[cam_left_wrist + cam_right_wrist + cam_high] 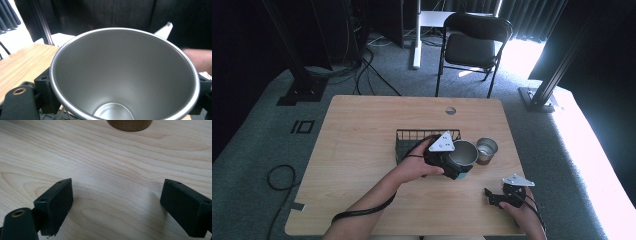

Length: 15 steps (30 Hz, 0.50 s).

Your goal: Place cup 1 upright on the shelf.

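Two steel cups are in play on the table (362, 150), a light wood top with a cable hole near its far edge. Black wire rack (409, 136) sits mid-table, just behind the left hand. Big steel cup (463, 153) is held by the left hand-held gripper (451, 161) just right of the rack, tilted so its mouth faces up toward the high camera; whether its base touches the table I cannot tell. In the left gripper view the big cup (125, 75) sits between the black jaws, which are closed against its wall on both sides, rim close to the lens, inside empty. Small steel cup (486, 149) stands upright just beside the big one, to its right; touching or not is too close to call.

Right hand-held gripper (495, 196) rests low near the table's near right corner, well apart from both cups, jaws spread wide with nothing between them. Right gripper view shows bare wood between the pads (56, 202) and a round wooden base at the top edge, unclear what it is.

Step judged: moving the big cup, likely toward the rack or the small cup. To do it well, keep the squeeze steady since smooth tapered steel can slip, level the cup before lowering, and clear the small cup's rim so it is not knocked. Right gripper could steady the small cup if needed.
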{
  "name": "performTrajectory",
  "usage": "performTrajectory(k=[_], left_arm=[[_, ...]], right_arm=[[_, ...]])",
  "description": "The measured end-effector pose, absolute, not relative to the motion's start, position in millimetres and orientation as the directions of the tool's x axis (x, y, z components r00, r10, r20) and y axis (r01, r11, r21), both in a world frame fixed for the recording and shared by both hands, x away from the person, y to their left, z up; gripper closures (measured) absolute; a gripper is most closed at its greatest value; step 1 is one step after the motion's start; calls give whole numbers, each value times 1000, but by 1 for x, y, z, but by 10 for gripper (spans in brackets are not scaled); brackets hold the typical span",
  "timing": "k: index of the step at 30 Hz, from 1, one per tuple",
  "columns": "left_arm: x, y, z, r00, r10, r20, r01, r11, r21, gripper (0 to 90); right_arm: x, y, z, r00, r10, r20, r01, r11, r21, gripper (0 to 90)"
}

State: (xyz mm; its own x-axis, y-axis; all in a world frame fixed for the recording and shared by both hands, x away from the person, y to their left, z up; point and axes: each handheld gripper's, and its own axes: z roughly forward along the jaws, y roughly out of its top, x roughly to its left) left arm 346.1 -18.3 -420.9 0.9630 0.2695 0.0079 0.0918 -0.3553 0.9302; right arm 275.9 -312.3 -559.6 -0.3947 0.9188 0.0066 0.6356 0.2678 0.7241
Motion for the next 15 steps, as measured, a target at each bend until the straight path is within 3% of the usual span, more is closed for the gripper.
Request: performTrajectory(k=[15], left_arm=[[358, 5, -390, 946, 321, 42, 69, -328, 942, 137]], right_arm=[[276, -312, -560, -395, 919, 6, 636, 269, 723, 107]])
